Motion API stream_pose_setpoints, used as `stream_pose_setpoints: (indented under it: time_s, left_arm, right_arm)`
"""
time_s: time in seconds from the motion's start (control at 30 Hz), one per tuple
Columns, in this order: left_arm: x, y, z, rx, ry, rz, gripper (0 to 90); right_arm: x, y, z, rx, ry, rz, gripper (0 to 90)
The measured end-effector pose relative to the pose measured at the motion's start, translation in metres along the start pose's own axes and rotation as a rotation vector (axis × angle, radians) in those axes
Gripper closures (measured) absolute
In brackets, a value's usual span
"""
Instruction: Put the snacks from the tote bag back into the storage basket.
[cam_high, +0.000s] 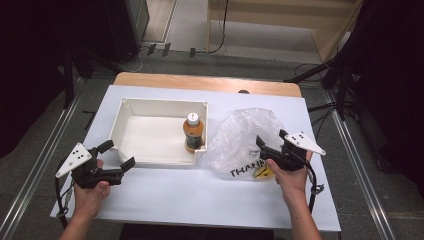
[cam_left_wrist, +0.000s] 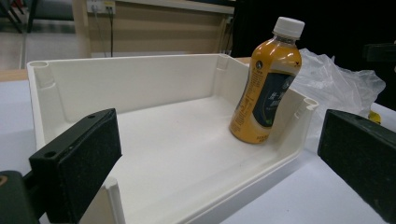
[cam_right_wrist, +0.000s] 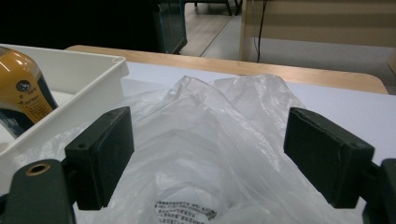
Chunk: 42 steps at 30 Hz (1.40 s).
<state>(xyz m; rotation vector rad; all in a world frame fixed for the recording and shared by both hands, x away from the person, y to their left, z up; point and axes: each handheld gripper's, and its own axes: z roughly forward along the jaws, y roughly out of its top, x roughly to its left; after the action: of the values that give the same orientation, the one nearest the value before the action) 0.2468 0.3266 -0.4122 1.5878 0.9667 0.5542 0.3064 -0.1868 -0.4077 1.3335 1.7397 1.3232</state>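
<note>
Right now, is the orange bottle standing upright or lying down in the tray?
Upright: the bottle stands on its base in the white tray, cap on top.

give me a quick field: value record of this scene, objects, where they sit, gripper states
surface: white table
tray: white tray, open top, left of centre
bottle: orange bottle with white cap, upright in the tray's right near corner
bag: clear plastic bag, crumpled, right of the tray, printed lettering on its near side
left gripper: left gripper, open, at the tray's near left corner, holding nothing
right gripper: right gripper, open, over the bag's near right part, grip not closed
</note>
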Motion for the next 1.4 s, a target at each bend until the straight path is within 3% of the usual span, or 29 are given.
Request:
stream_pose_setpoints:
  time_s: [0.9,1.4]
  left_arm:
    - [0.002,0.0,-0.002,0.0,0.007,-0.005,0.0]
    - [0.004,-0.001,-0.001,0.009,0.006,-0.008,0.0]
  right_arm:
    - [-0.034,-0.019,-0.021,0.009,-0.065,0.012,16.7]
    - [-0.061,-0.029,-0.04,0.005,-0.122,0.03,16.6]
